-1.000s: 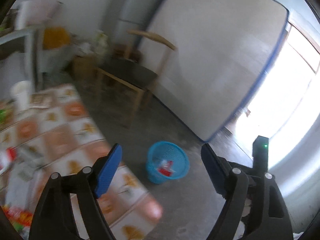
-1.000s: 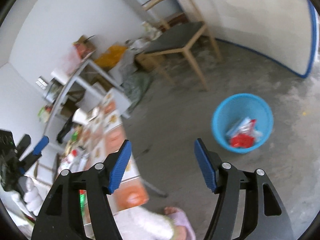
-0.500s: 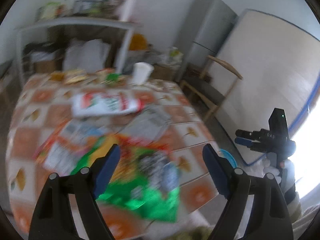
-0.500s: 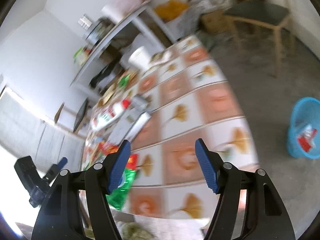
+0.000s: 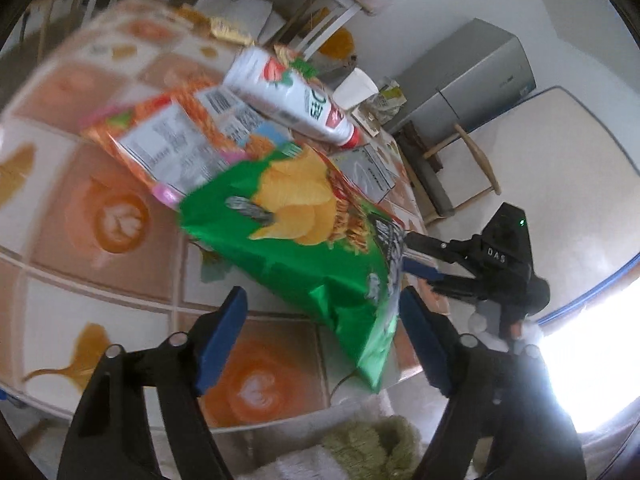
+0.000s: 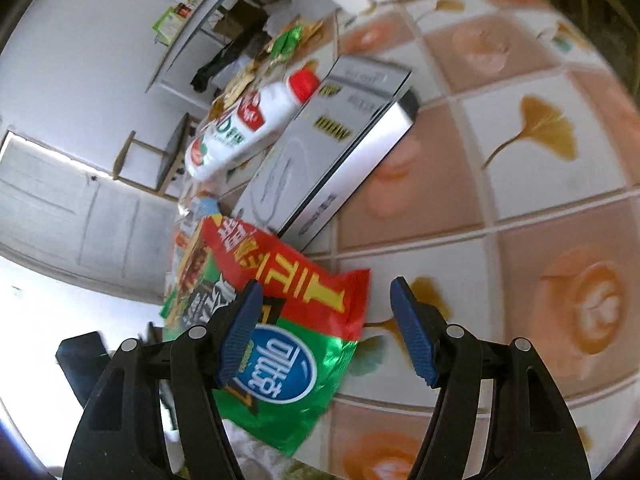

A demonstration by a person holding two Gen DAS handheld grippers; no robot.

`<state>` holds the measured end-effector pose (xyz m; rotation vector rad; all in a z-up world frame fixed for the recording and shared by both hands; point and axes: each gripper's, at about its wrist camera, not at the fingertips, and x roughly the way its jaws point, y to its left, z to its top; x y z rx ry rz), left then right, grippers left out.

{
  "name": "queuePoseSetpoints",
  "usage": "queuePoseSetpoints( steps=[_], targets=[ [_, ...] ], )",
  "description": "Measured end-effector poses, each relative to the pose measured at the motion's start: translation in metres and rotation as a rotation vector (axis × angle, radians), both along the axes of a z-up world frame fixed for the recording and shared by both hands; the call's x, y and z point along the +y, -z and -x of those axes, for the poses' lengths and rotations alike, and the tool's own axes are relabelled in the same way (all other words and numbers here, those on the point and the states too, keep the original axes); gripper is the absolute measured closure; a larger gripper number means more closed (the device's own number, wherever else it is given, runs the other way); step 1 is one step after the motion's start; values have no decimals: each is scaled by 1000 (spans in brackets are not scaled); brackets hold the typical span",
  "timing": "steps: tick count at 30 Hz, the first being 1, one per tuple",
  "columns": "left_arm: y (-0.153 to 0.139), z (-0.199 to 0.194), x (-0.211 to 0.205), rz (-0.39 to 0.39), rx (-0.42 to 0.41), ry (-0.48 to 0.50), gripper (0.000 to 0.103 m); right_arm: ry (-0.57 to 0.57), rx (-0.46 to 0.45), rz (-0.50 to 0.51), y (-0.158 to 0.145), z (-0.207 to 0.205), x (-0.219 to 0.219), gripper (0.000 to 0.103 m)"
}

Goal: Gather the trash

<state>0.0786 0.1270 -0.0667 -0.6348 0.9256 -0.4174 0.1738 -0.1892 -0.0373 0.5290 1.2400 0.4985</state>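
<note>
A green and red chip bag [image 5: 304, 240] lies on the tiled table [image 5: 100, 216], its end hanging over the near edge. My left gripper [image 5: 320, 340] is open just in front of the bag's lower end, not touching it. My right gripper [image 6: 326, 332] is open over the bag's other end [image 6: 288, 320]; its left finger overlaps the bag. That gripper shows in the left wrist view [image 5: 424, 264] at the bag's right edge.
An orange snack bag [image 5: 168, 140], a white bottle with a red cap [image 5: 296, 100] and a silver box [image 6: 328, 160] lie on the table behind the chip bag. A white cup [image 5: 356, 88] stands further back. A chair [image 5: 452, 168] and fridge [image 5: 472, 76] stand beyond the table.
Both grippers have swung away from the blue trash basket on the floor to the table and closed in on the chip bag. Both stay open.
</note>
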Motion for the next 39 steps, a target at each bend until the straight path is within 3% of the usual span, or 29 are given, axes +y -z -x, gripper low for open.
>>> queuePoseSetpoints(
  steps=[7, 24, 28, 32, 39],
  targets=[
    [-12, 2, 9, 52, -46, 22, 44, -56, 35, -65, -14, 17, 22, 40],
    [-42, -12, 75, 65, -145, -152, 53, -231, 18, -240, -47, 10, 113, 40],
    [-44, -22, 91, 33, -156, -217, 53, -231, 7, -261, -51, 7, 123, 40],
    [-32, -30, 103, -49, -118, -301, 50, -205, 5, -261, -49, 4, 121, 40],
    [-25, -20, 110, -109, -114, -355, 43, -46, -15, -258, -48, 0, 65, 40]
  ],
)
